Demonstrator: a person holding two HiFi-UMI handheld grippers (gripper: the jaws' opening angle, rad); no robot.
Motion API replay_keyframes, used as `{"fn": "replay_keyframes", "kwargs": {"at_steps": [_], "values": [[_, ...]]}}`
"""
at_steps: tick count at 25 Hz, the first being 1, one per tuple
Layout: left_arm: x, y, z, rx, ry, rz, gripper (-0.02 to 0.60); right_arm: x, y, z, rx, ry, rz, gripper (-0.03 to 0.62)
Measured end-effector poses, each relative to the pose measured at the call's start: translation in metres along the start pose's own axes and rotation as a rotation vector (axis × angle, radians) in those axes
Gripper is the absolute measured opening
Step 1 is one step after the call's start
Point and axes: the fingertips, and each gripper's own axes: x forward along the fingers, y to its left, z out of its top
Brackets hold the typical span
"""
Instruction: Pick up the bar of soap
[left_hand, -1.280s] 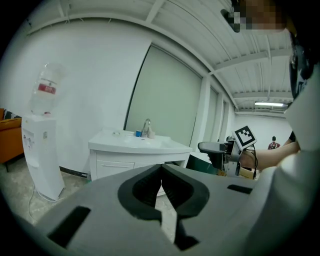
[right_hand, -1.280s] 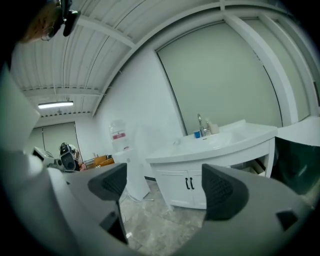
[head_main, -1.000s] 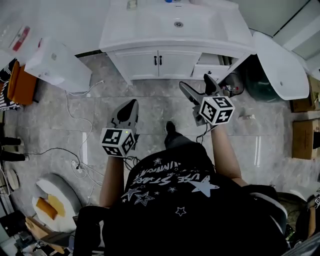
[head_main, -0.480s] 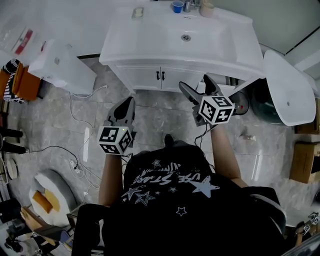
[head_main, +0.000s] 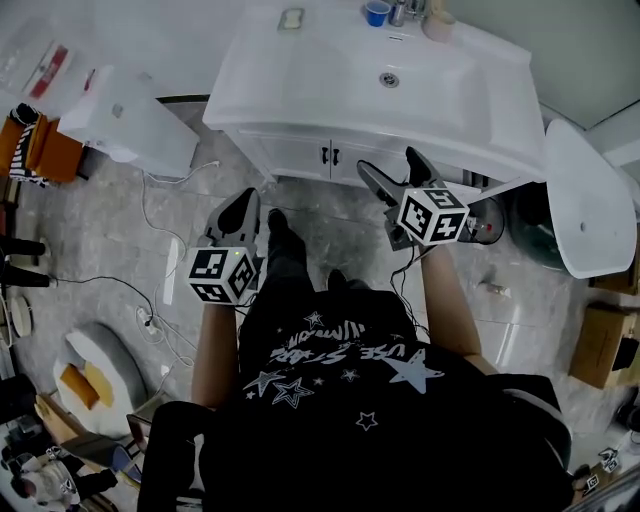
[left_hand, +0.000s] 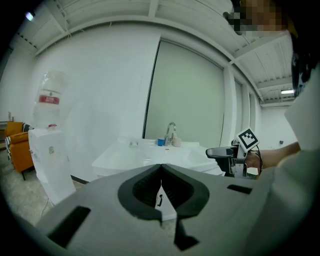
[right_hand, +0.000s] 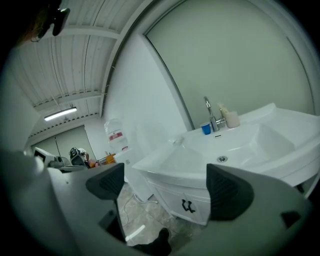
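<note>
The bar of soap (head_main: 291, 18) is a small pale block on the back left corner of the white sink (head_main: 330, 75). It also shows far off as the soap (left_hand: 133, 144) in the left gripper view. Both grippers hang over the floor in front of the vanity, well short of the soap. My left gripper (head_main: 240, 212) is shut with nothing in it, its jaws meeting at the left gripper's tip (left_hand: 161, 166). My right gripper (head_main: 397, 172) is open and empty, and through the right gripper's gap (right_hand: 165, 185) I see the cabinet doors.
A faucet (head_main: 400, 12), a blue cup (head_main: 377, 12) and a pale bottle stand at the sink's back edge. A white water dispenser (head_main: 125, 125) is left of the vanity, a white oval lid (head_main: 590, 200) at the right. Cables (head_main: 160, 290) lie on the tiled floor.
The person has stepped toward the sink, which sits lower and nearer in the head view. One foot has come forward by the left gripper. Both grippers keep their states.
</note>
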Motion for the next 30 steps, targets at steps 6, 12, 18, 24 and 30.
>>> {"fn": "replay_keyframes", "kwargs": {"at_steps": [6,12,18,24,30], "values": [[0.043,0.041,0.012,-0.009,-0.013,-0.016,0.009,0.042,-0.006,0.010,-0.011,0.024,-0.019,0.502],[0.102,0.102,0.036,-0.015,-0.032,-0.042,0.009,0.110,-0.013,0.036,0.025,0.031,-0.045,0.494],[0.163,0.161,0.066,0.006,-0.034,-0.076,0.009,0.196,-0.012,0.069,0.043,0.051,-0.048,0.492],[0.222,0.215,0.092,0.013,-0.010,-0.131,0.009,0.279,-0.008,0.099,0.063,0.067,-0.061,0.480],[0.273,0.261,0.115,0.013,0.003,-0.182,0.011,0.354,-0.009,0.125,0.079,0.081,-0.078,0.470]]}}
